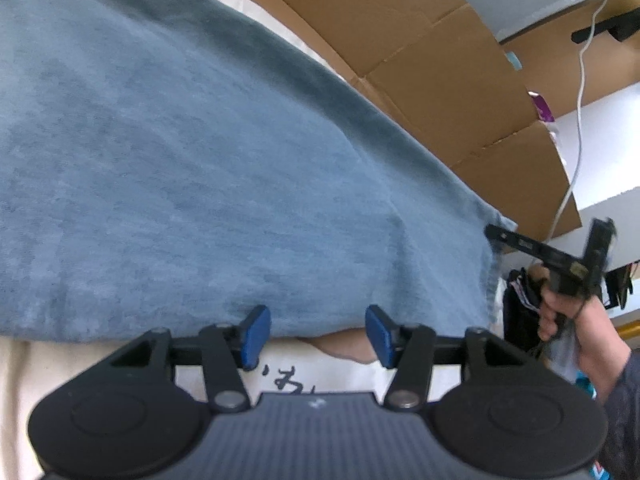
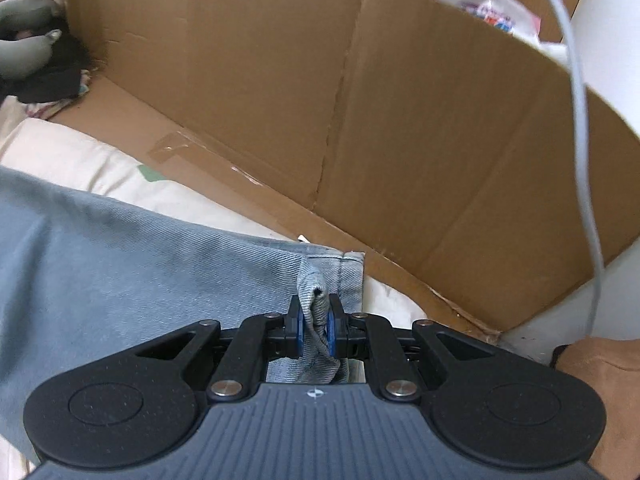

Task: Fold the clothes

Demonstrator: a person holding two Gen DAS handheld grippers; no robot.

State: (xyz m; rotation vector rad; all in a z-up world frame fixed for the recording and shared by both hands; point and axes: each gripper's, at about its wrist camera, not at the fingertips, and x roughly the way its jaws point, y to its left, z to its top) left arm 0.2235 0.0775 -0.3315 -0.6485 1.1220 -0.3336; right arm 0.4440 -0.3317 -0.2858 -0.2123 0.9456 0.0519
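Observation:
A light blue denim garment lies spread over a cream bed sheet. My left gripper is open, its blue pads level with the garment's near edge and nothing pinched between them. My right gripper is shut on a bunched hem corner of the same denim garment. In the left wrist view the right gripper shows at the garment's far right corner, held by a person's hand.
A large brown cardboard box stands along the far side of the bed. A white cable hangs in front of it. Dark clothes and a grey soft item lie at the far left. Printed lettering marks the sheet.

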